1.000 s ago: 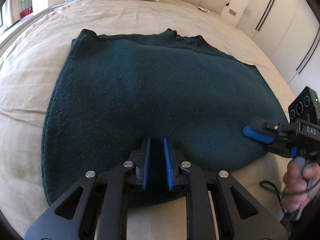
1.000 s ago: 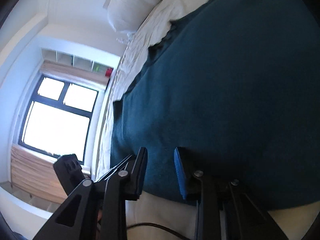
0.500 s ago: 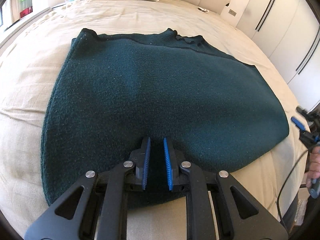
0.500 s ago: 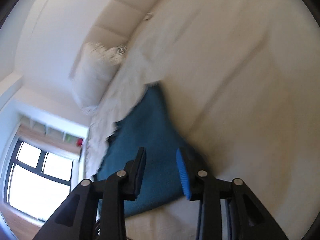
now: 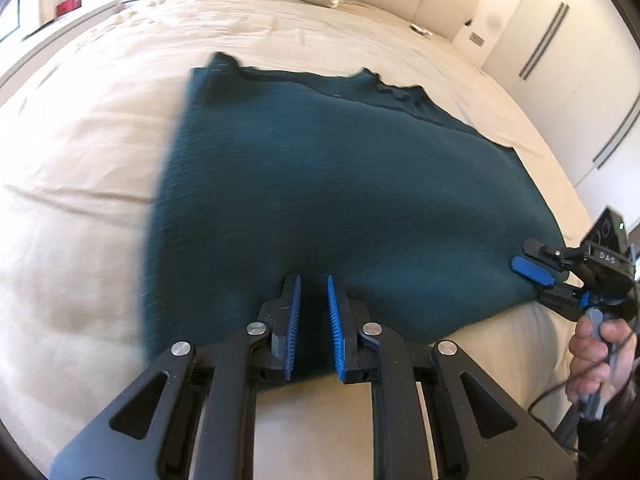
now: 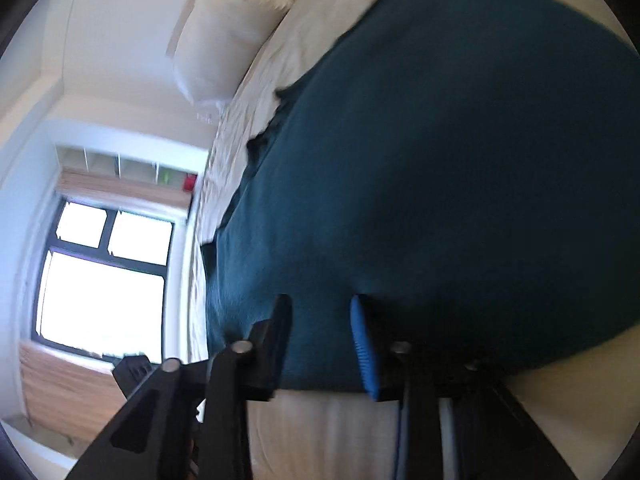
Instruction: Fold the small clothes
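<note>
- Two grippers sit at the near hem of one dark teal knit garment [image 5: 360, 184], which lies flat on the cream bedsheet [image 5: 80, 160], filling the centre of the left wrist view and the right half of the right wrist view.
- The right gripper [image 5: 538, 280] had swung off toward bare sheet half a second ago; it is back at the garment's lower right corner, as it was a second ago.
- Its jaws are closing with the corner's edge between them; blur hides whether the pads press yet.
- The left gripper [image 5: 314, 328] has kept its narrow gap on the hem; whether cloth is pinched I cannot tell.
- The garment has slid toward the right of the left wrist view, baring more sheet at left.
- Judgement: both corners are nearly secured, so lifting the hem toward the neckline looks next.
</note>
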